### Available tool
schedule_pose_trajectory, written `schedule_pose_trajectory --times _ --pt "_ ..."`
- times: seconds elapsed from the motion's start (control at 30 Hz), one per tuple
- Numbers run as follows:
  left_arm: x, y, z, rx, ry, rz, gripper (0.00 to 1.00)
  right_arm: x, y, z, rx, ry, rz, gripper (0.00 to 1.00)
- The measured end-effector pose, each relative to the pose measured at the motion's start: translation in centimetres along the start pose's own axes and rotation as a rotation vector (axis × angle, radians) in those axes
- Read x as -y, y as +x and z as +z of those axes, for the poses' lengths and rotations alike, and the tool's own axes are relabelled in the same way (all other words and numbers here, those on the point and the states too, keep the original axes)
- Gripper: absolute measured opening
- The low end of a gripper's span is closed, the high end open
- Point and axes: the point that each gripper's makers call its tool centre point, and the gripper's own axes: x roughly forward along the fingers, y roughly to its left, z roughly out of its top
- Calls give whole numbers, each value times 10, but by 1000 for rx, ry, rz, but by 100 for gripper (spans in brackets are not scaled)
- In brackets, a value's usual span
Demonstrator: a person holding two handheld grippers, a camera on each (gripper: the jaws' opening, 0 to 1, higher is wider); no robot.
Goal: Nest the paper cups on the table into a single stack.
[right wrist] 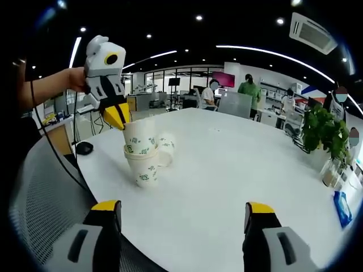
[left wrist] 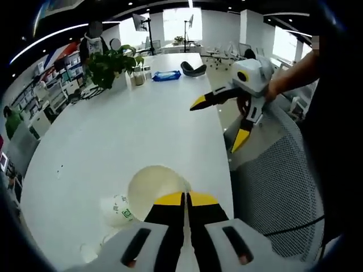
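Near the table [right wrist: 227, 170] edge, my left gripper [right wrist: 116, 118] pinches the rim of the top cup [right wrist: 140, 139], nested in a cup stack [right wrist: 144, 164]; another cup [right wrist: 165, 148] lies beside it. My right gripper [left wrist: 224, 122] hovers wide apart, well away.

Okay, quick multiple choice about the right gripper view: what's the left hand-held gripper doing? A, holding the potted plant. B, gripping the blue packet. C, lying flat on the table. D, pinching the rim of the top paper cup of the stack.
D: the left hand-held gripper has its yellow tips shut on the rim of the top cup, which sits in the cup below it.
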Motion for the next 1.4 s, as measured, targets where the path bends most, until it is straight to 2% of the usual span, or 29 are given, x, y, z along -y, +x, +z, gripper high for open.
schedule_pose_trajectory --times 0.27,0.63,0.83,1.03,1.23,1.4 --pt "3 11 -4 3 -28 -24 0 0 0 1 2 2 -2 90" --pt "7 8 2 19 -36 -28 1 -2 0 1 -4 2 -1 90" --pt "-2 0 2 42 -57 -6 1 -3 0 1 -5 1 0 90" --pt "-17 -8 -4 52 -88 33 2 -2 -1 3 13 15 5 91" --pt "-37 -16 -9 71 -122 91 6 -3 -1 7 34 27 12 93" --pt "-51 -19 -14 67 -130 111 11 -3 -1 8 39 31 12 94"
